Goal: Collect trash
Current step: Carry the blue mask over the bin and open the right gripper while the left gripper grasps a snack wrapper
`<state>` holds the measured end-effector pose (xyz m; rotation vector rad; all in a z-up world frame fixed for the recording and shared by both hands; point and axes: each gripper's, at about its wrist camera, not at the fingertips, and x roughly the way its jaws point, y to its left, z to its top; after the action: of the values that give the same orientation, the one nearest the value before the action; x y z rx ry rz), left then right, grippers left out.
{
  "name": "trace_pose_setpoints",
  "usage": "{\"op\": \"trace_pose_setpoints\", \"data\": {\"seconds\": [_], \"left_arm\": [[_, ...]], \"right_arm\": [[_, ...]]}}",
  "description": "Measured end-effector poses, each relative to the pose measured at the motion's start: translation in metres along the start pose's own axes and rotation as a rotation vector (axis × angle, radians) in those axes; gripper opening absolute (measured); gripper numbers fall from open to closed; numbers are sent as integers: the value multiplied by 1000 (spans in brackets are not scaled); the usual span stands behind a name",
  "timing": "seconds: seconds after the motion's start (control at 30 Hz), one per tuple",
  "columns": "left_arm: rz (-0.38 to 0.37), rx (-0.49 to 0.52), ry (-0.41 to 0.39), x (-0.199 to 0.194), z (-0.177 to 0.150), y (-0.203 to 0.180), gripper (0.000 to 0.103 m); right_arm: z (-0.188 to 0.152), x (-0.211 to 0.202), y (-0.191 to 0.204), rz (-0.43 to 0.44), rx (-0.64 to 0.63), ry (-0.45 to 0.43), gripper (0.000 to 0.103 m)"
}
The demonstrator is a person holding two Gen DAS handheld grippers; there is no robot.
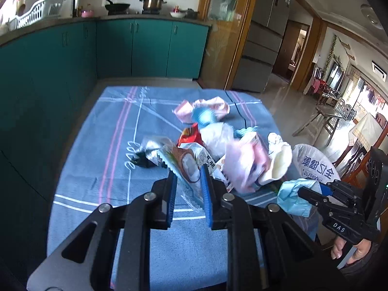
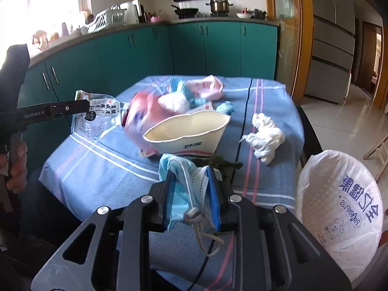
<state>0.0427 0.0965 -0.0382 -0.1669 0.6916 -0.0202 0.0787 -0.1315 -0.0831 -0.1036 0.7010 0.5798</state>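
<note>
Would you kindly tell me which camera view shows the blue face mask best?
The right wrist view: the blue face mask hangs large and centred, pinched in the right tool, ear loops dangling. The left wrist view shows it small near the right edge, partly hidden by that tool.

The right gripper point(image 1: 312, 195), seen from the left wrist view, carries the white letters "DAS" on its black body. The left gripper point(image 2: 80, 108), seen from the right wrist view, carries the white marking "GenRobot.AI" along its black finger. The white plastic bag point(image 2: 339, 208) beside the table bears blue print, seen in reverse: large Chinese characters, the Latin word "PHARMPLUS" and a QR code below it. The paper cup point(image 2: 189, 133) bears blue Chinese characters on its side wall. The snack wrapper point(image 2: 97, 116) between the left jaws shows dark Chinese characters, too blurred to read.
</note>
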Motion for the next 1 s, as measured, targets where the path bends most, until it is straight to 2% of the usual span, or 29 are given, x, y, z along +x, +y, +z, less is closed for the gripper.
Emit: {"op": "trace_pose_setpoints", "data": {"seconds": [0.1,0.3,0.6,0.9,1.0], "left_arm": [[2,13,-34,-14,5,-7,21],[-6,49,-76,-26,14,-27,21],[-41,93,-107,-26,24,-58,21],[-156,204,-89,-1,37,-132,22],[-224,245,-54,18,36,-166,22]], "right_arm": [[1,-18,-6,-20,1,-38,27],[3,-45,-45,-97,81,-126,27],[-6,-63,-95,-271,163,-163,27],[-26,-87,-140,-408,231,-173,27],[-34,-97,-152,-433,253,-175,27]]}}
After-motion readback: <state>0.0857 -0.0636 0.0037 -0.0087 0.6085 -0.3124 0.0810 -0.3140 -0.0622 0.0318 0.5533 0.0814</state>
